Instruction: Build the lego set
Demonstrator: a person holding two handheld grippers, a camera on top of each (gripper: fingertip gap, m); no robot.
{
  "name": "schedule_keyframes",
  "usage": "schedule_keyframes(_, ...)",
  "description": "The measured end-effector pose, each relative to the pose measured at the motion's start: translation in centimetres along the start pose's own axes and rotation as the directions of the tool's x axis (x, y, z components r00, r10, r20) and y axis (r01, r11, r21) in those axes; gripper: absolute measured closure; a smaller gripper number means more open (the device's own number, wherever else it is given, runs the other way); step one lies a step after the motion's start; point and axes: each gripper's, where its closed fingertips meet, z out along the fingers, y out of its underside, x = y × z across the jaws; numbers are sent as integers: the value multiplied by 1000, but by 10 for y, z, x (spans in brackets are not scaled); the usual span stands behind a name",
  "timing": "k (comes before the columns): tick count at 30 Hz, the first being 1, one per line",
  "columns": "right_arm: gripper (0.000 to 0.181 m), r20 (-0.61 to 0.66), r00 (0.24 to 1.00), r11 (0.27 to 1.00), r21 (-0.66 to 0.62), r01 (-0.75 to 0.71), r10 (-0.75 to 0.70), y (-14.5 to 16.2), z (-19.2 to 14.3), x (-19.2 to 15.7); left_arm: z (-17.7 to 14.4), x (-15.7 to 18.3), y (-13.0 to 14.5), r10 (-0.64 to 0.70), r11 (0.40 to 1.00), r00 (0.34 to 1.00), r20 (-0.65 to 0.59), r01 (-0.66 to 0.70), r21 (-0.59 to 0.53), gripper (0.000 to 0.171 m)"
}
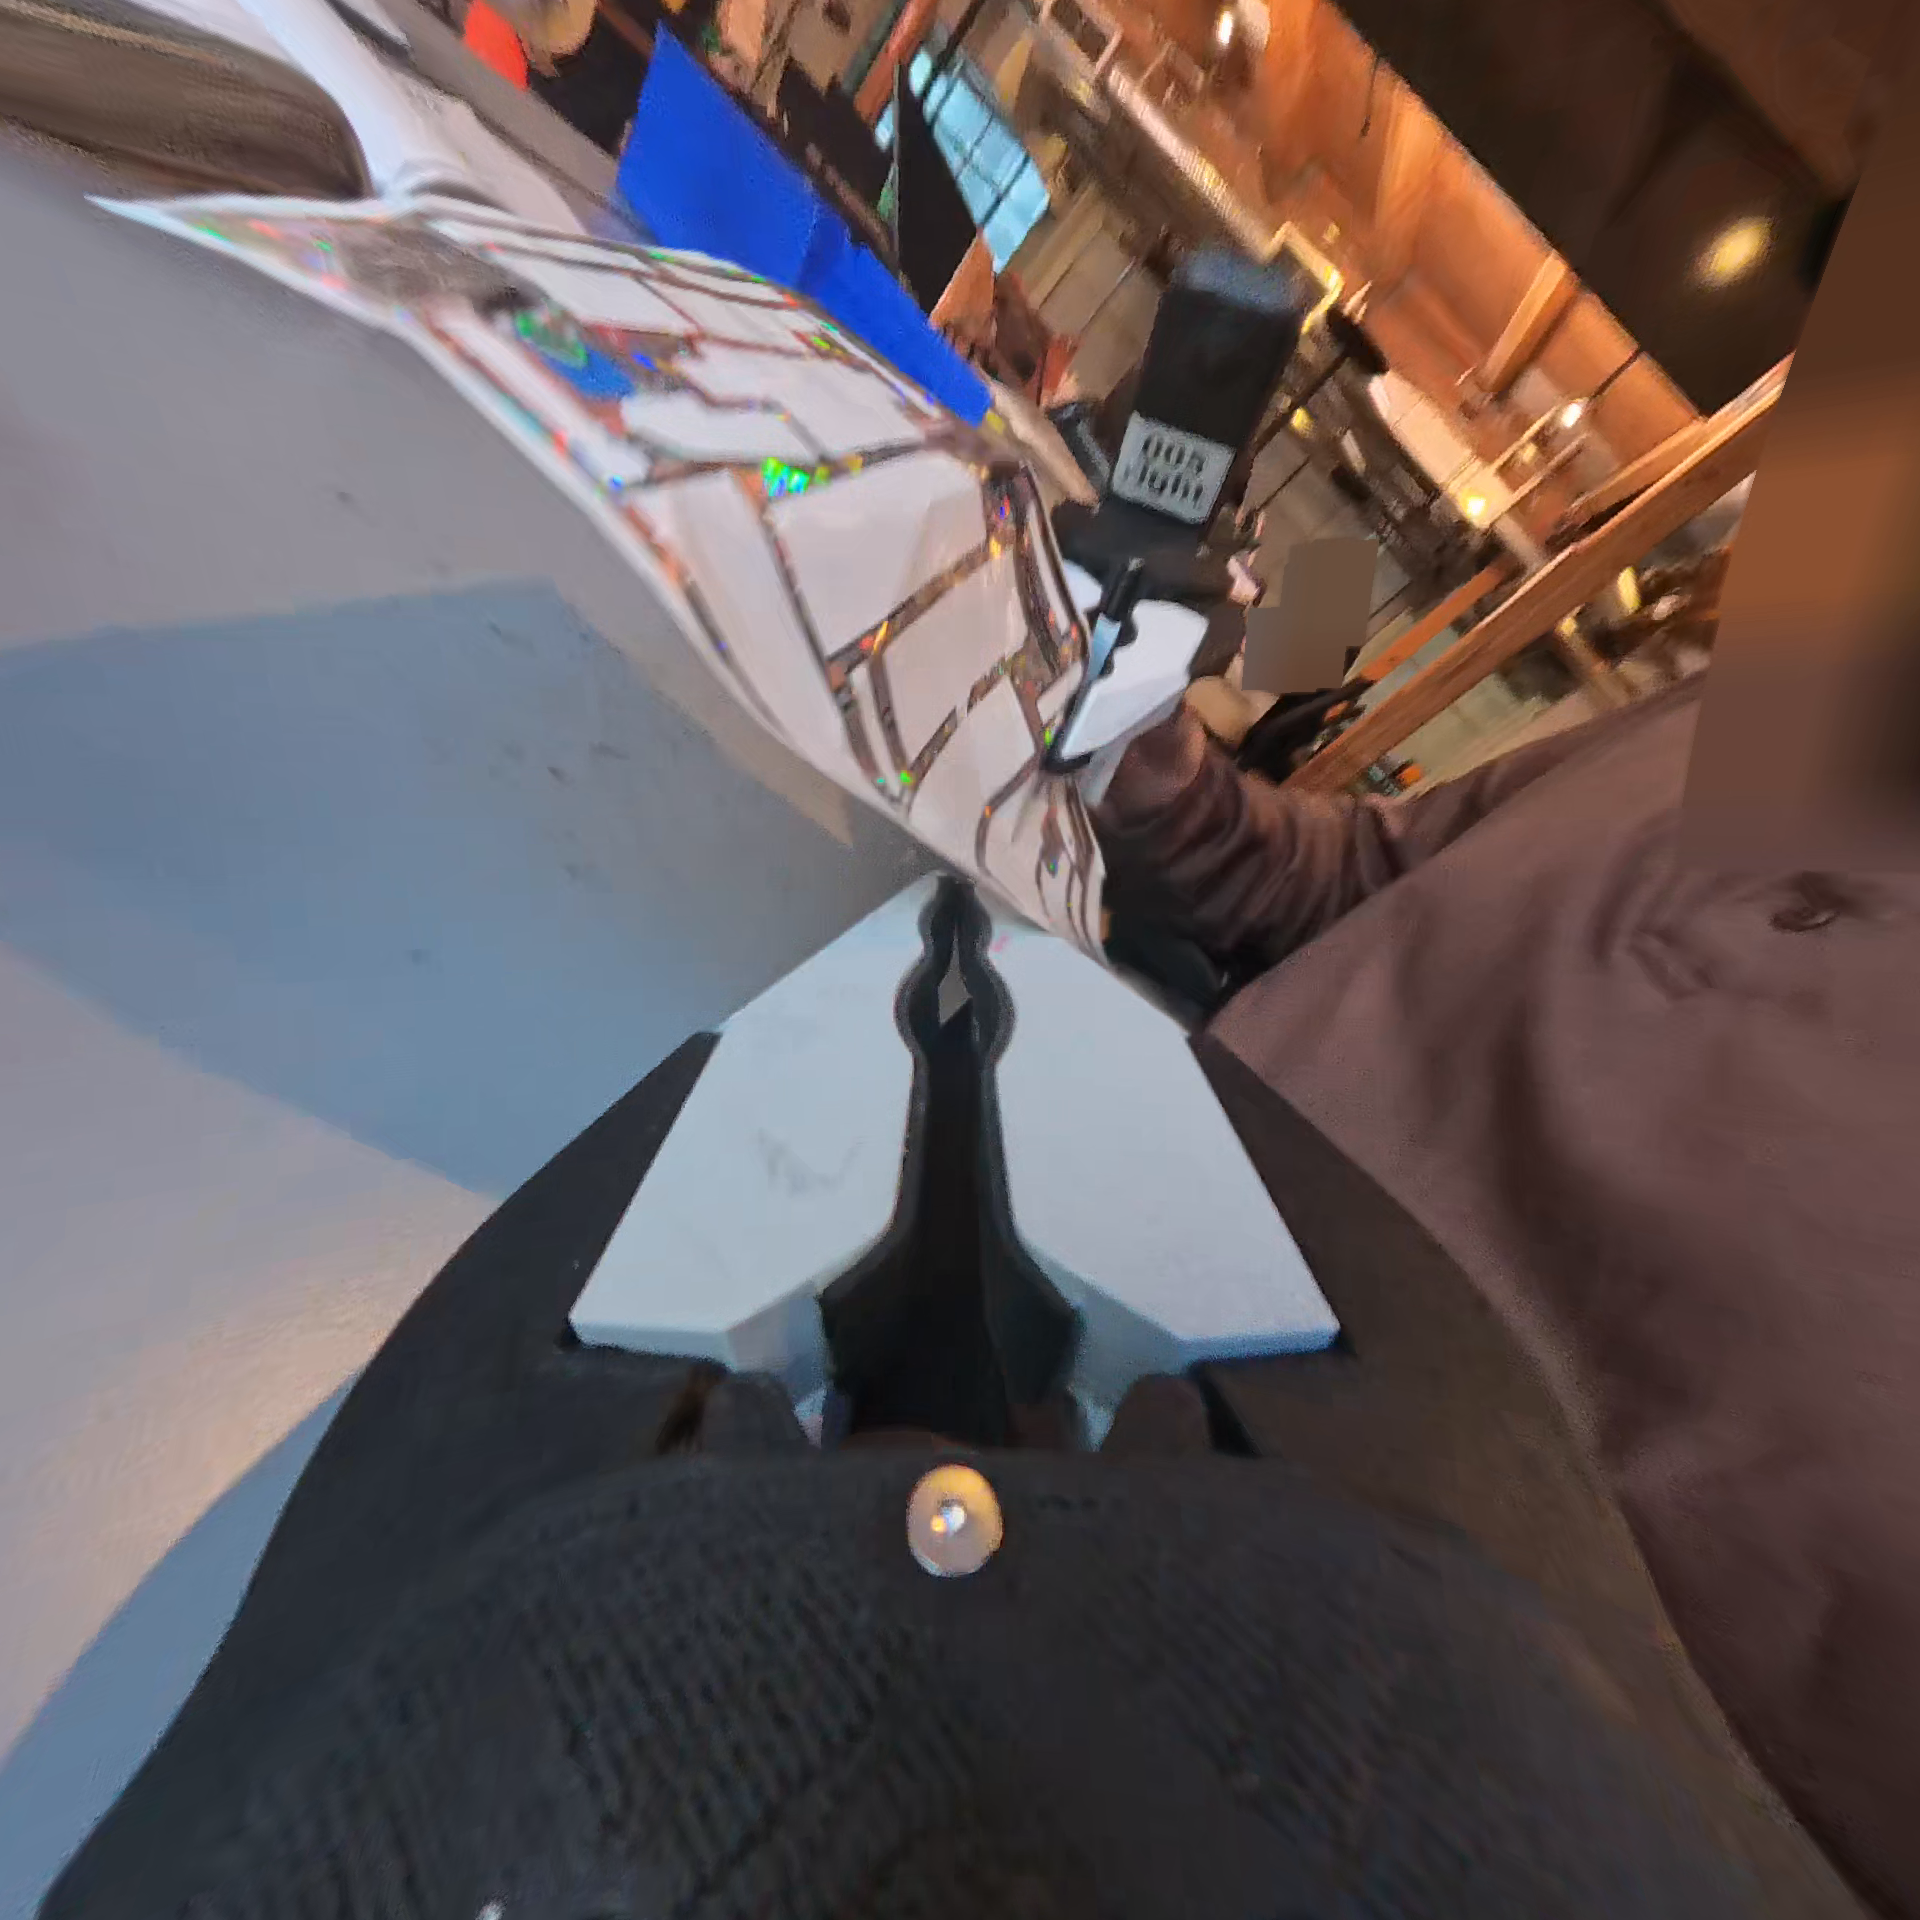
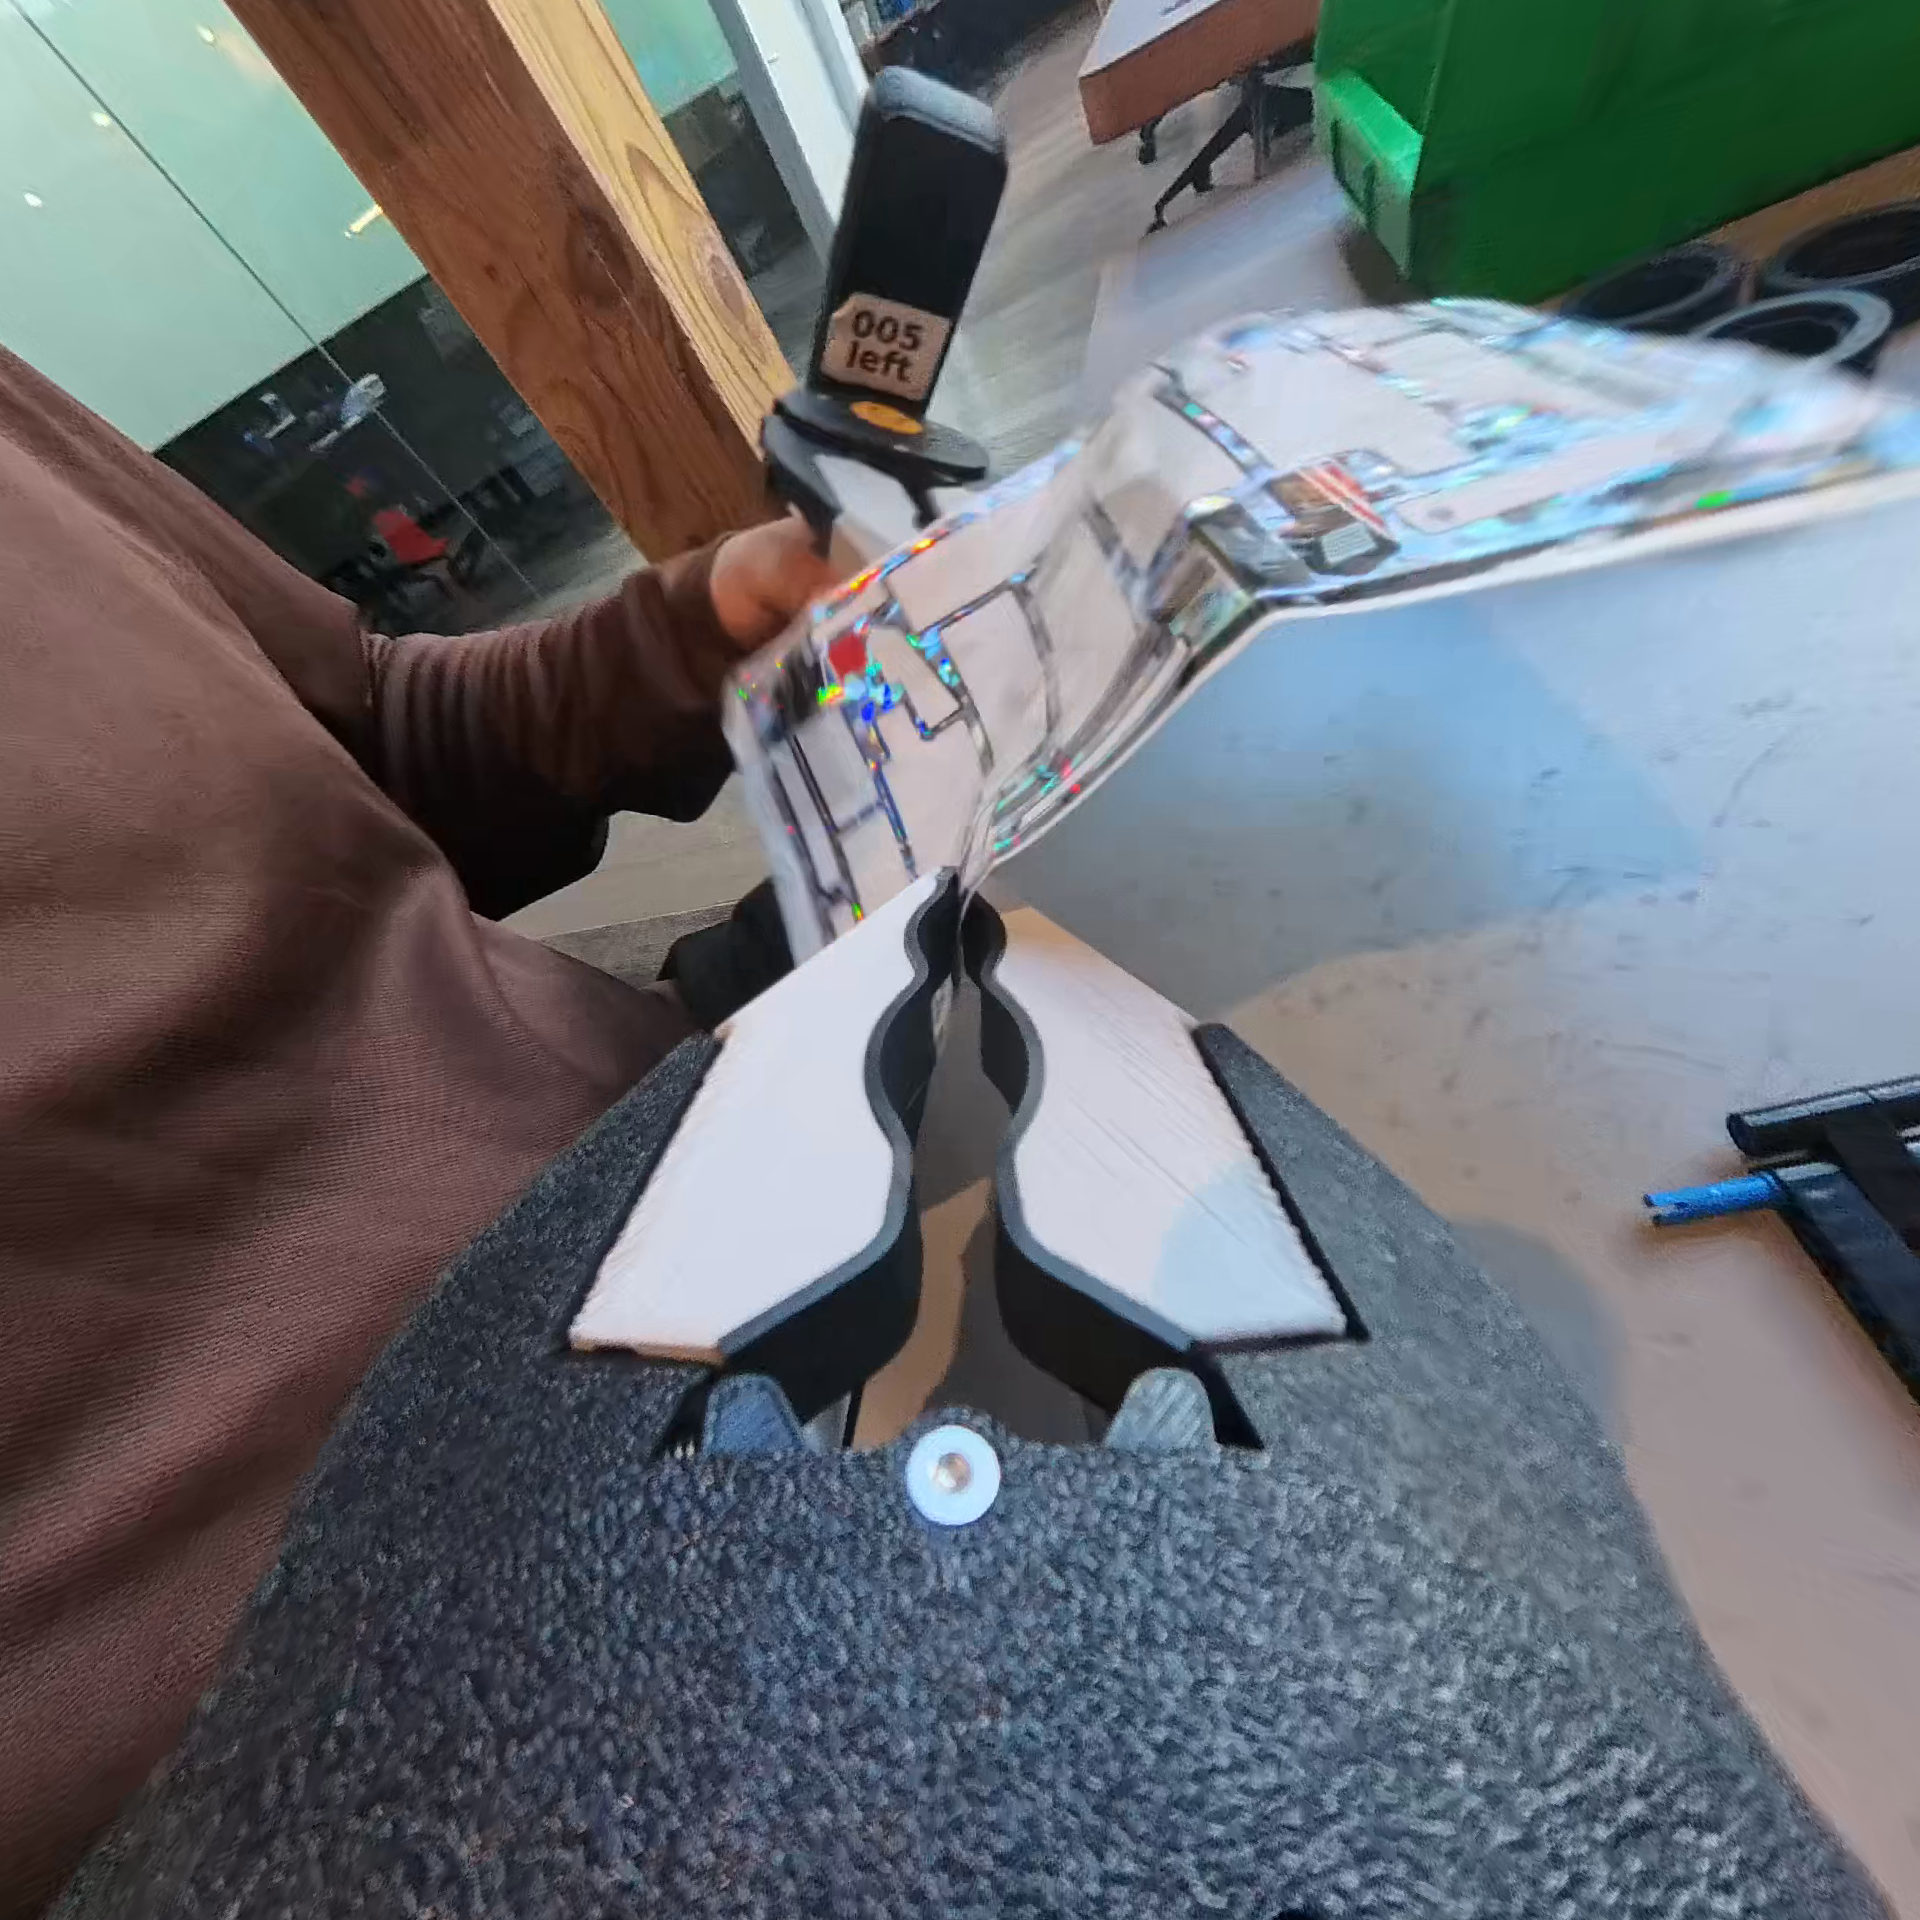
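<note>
A glossy printed sheet (image 1: 831, 540) with white panels and holographic lines is held in the air over the grey table (image 1: 312, 831). My left gripper (image 1: 951, 920) is shut on its near edge. My right gripper (image 1: 1081, 717) pinches the far edge. In the right wrist view my right gripper (image 2: 961, 904) is shut on the sheet (image 2: 1143, 644), which bends up and away to the right. The left gripper's black body (image 2: 914, 208) stands behind the sheet, and its fingertips are hidden. A black and blue lego assembly (image 2: 1829, 1174) lies on the table at the right.
A person's brown sleeve (image 2: 260, 831) and torso (image 1: 1558, 1143) fill the side next to the grippers. A wooden post (image 2: 540, 208), a green bin (image 2: 1610, 125) and black rings (image 2: 1818, 281) stand beyond the table (image 2: 1455, 831). A blue object (image 1: 727, 187) sits at the far table edge. Some 8 cm of space lies between my two pairs of fingers.
</note>
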Motion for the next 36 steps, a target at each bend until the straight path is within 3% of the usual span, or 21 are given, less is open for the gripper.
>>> schedule_keyframes(3, 181, -46, 999, 1000, 13, -11, 12, -2, -1, 7, 1, 7, 7, -10, 1000, 1000, -23, 9, -26, 171)
schedule_keyframes(6, 181, -8, 999, 999, 6, -36, 36, -1, -1, 5, -10, 18, -4, -73, 996, 991, -108, 78, 39, 171)
schedule_keyframes(11, 181, -67, 993, 993, -62, -104, 99, 7, 5, 21, -19, -6, -2, -75, 996, 994, 85, 70, 58, 171)
schedule_keyframes(15, 181, -118, 988, 986, -118, -116, 103, 14, 7, 32, -13, 0, 15, -114, 992, 990, 85, 109, 56, 171)
schedule_keyframes(20, 181, -83, 984, 974, -151, -169, 158, 21, 11, 29, -18, -7, 26, -103, 994, 986, 127, 105, -8, 171)
schedule_keyframes(22, 181, -82, 984, 974, -151, -170, 159, 21, 10, 28, -24, -13, 26, -123, 992, 981, 151, 124, -1, 145)
schedule_keyframes(26, 181, -63, 985, 972, -162, -169, 161, 23, 11, 26, -40, -8, 23, -163, 986, 981, 104, 160, 36, 127)
schedule_keyframes(31, 181, 11, 986, 965, -208, -162, 168, 27, 14, 16, -66, -7, -8, 2, 1000, 976, 220, -5, 14, 123)
schedule_keyframes(34, 181, 53, 984, 957, -246, -152, 170, 30, 16, 10, -62, -5, -25, 116, 991, 957, 265, -95, -90, 123)
schedule_keyframes(36, 181, 75, 981, 950, -270, -154, 180, 34, 18, 8, -50, -10, -21, 156, 976, 949, 275, -104, -194, 124)
